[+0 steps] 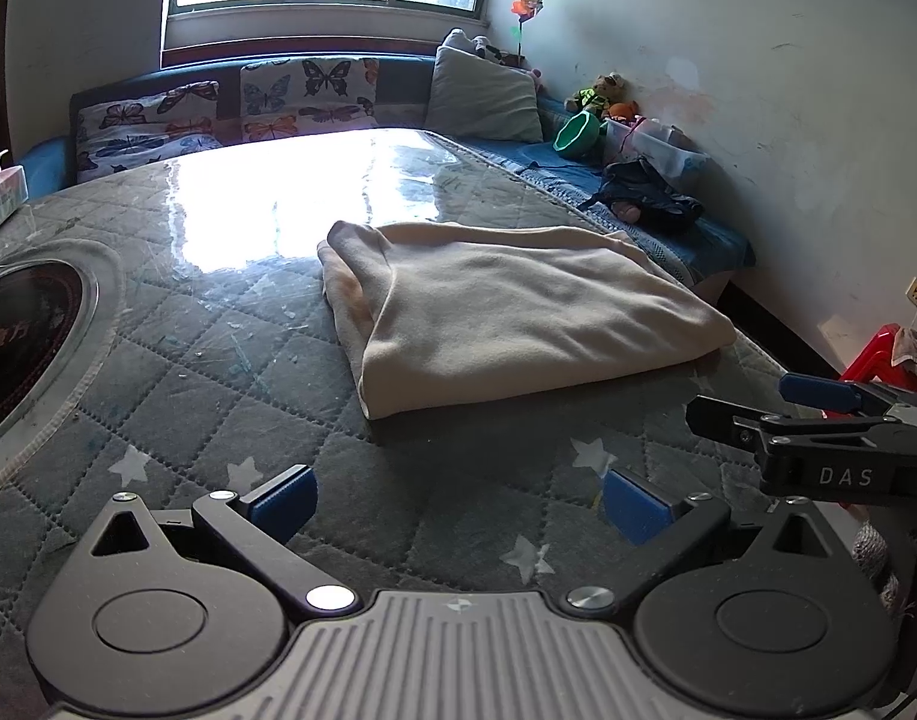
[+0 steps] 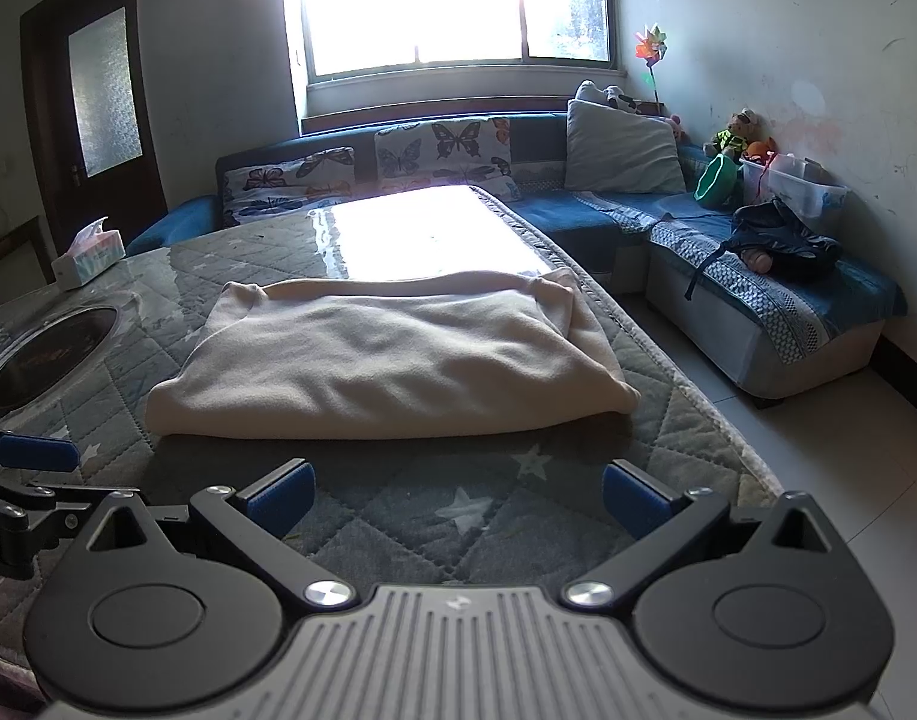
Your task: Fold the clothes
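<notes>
From the left wrist, one cream fleece garment [image 1: 518, 312] lies folded into a thick pad on the grey quilted star-print table cover [image 1: 230, 396], under a glossy clear sheet. The left gripper [image 1: 458, 504] hangs short of it with its blue-padded fingers spread wide and empty. The right gripper [image 1: 752, 414] shows at the right edge, its two fingers apart with nothing between them.

The loose layers at the fold's far-left end look likely to slide open if a finger drags across them, and the slick sheet could let the whole pad skate toward the table edge.

From the right wrist, the same single garment [image 2: 386, 366] sits just ahead of the right gripper [image 2: 458, 501], fingers wide, empty. I count two butterfly-print cushions [image 2: 443, 150], one grey pillow [image 2: 620, 150] and one tissue box [image 2: 89, 258].
</notes>
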A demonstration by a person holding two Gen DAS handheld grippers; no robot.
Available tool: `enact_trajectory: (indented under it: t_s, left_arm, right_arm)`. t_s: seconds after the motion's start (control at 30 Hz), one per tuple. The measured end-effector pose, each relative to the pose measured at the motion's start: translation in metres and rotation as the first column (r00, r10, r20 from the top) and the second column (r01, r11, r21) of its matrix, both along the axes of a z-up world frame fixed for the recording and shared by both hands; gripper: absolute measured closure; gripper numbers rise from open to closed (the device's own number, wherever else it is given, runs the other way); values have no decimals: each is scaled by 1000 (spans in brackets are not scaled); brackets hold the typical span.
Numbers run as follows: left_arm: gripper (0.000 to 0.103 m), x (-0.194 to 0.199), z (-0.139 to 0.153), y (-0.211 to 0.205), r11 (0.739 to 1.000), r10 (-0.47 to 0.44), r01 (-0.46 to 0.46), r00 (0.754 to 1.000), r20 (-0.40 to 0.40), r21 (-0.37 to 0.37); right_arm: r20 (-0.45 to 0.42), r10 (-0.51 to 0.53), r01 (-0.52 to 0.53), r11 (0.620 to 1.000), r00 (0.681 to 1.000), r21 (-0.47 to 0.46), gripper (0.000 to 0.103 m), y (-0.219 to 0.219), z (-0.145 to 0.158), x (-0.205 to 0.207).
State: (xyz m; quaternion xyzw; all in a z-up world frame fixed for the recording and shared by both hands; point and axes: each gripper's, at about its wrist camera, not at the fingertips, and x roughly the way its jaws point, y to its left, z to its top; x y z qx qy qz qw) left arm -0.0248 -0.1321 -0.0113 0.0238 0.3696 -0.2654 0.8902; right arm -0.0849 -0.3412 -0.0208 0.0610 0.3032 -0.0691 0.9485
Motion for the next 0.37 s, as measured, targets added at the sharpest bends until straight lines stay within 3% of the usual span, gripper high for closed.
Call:
enact_trajectory:
  t_s: [0.37]
  left_arm:
    - [0, 1, 1, 0, 1000, 4, -4, 1000, 1, 1]
  right_arm:
    - [3, 4, -4, 1000, 1000, -2, 0, 1, 1, 1]
